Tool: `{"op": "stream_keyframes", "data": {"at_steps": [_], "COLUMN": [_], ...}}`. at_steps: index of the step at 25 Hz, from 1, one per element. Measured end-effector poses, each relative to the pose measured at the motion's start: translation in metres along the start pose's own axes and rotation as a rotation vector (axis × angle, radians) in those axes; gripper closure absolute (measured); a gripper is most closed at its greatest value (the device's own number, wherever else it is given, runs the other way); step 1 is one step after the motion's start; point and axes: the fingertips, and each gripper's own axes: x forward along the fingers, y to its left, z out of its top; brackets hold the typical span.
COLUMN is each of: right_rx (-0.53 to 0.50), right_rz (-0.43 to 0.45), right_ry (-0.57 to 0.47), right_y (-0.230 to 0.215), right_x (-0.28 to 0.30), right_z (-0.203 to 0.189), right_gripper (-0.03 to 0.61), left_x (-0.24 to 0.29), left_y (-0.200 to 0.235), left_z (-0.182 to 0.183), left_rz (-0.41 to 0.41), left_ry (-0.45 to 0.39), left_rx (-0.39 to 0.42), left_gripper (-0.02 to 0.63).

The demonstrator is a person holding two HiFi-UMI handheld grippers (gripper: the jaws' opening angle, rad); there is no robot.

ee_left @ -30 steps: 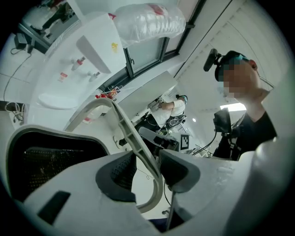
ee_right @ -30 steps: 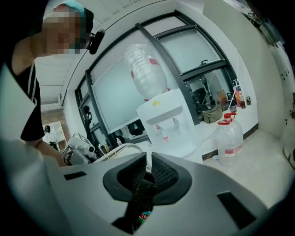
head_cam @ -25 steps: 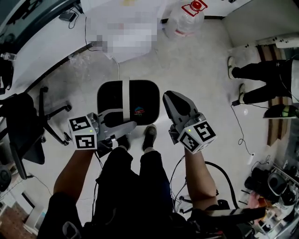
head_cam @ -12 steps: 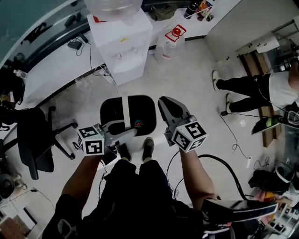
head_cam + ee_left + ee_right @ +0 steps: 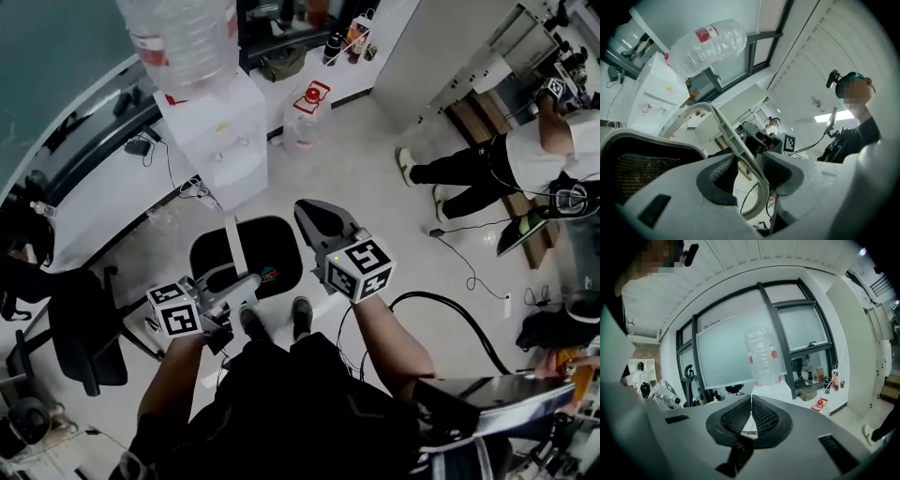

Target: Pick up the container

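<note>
Centre frame from the head camera, the black container (image 5: 272,246) sits just above the person's shoes (image 5: 300,314), probably off the floor, though that is hard to judge from above. Left gripper (image 5: 749,164) pinches its white handle (image 5: 730,137). Right gripper (image 5: 751,414), beside the container's right edge, has its pads pressed together, empty.

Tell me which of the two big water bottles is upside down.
The dispenser bottle, which sits neck down on the white dispenser. The floor bottle stands upright beside it, red top up.
</note>
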Motion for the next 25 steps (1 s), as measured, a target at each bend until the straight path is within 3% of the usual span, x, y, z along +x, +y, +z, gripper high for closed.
{"op": "stream_keyframes", "data": {"at_steps": [12,25], "right_rx": [-0.002,-0.009], "right_rz": [-0.012,-0.024], "right_ry": [-0.021,-0.017], "right_y": [0.007,0.005], "right_x": [-0.024,-0.036], "right_z": [0.03,0.036], "right_gripper": [0.569,0.571], "left_x": [-0.003,-0.003], "left_y": [-0.033,-0.046], "left_z": [0.011,0.01], "left_rz": [0.012,0.007], "left_ry": [0.005,-0.023], "left_rx": [0.04,0.018], "left_gripper": [0.443,0.443]}}
